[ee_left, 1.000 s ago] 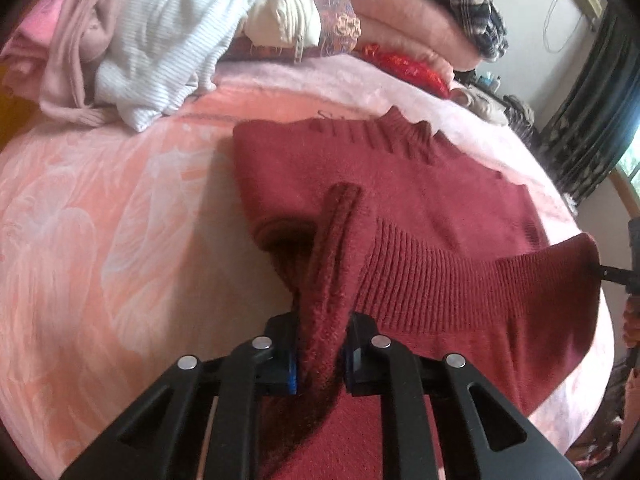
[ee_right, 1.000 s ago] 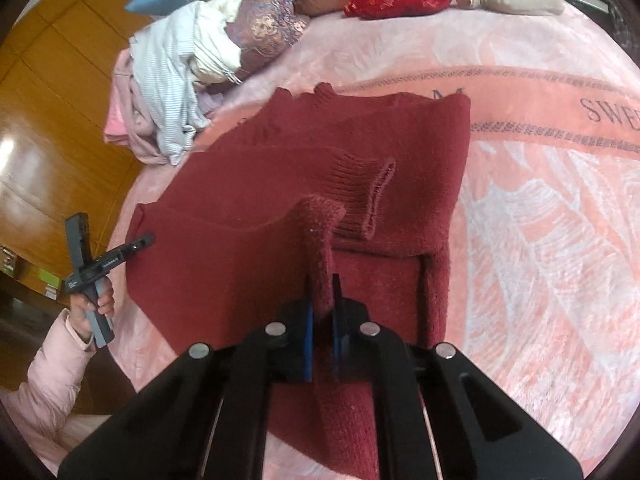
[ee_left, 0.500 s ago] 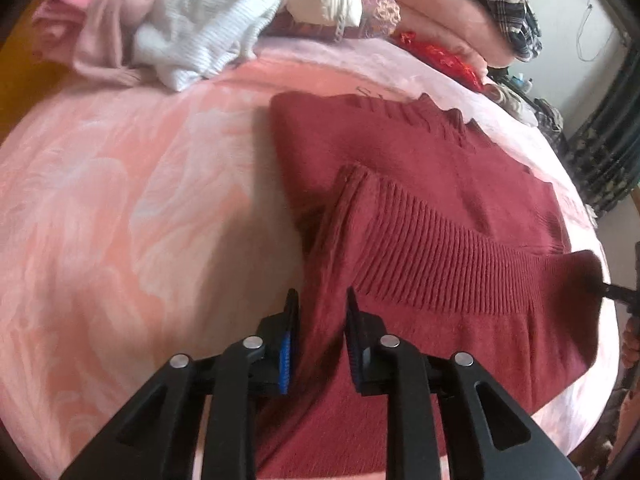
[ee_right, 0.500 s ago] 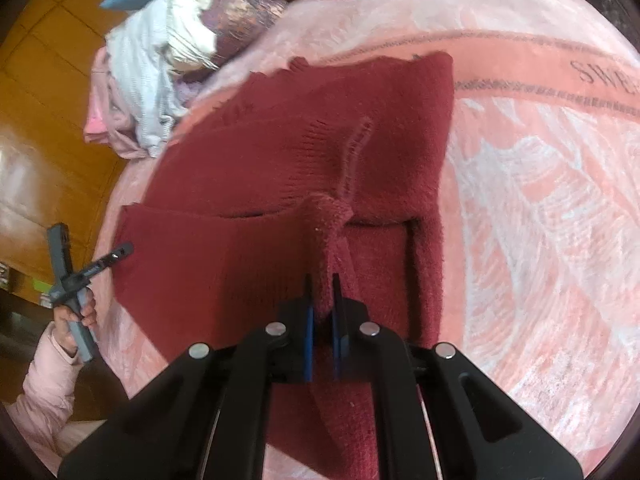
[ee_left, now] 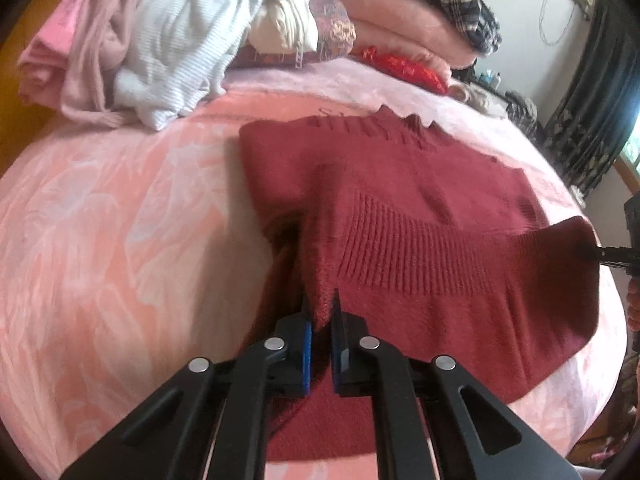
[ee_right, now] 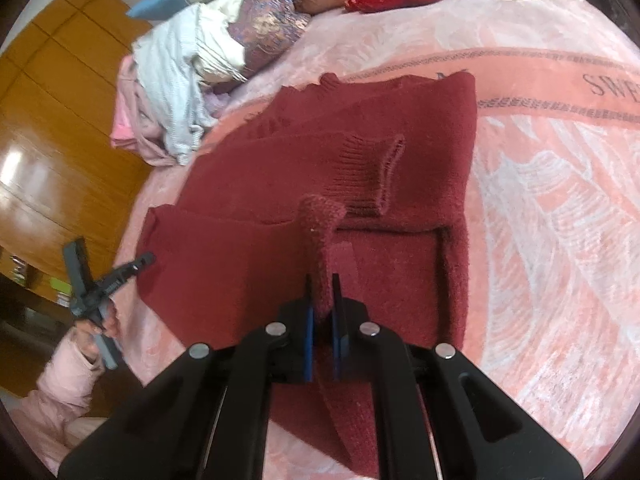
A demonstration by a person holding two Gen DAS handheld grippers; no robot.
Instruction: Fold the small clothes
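sweater (ee_left: 420,216) mid-frame on pink blanket (ee_left: 120,220) | left gripper (ee_left: 320,312) pinching its hem | right gripper (ee_right: 322,296) clamping a fold | clothes pile (ee_left: 160,40) upper left | right view only: wooden floor (ee_right: 48,128), pink sleeve (ee_right: 64,380) lower left

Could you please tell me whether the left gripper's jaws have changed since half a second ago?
Yes: the left gripper, then parted around the red sweater, now pinches its bottom edge.
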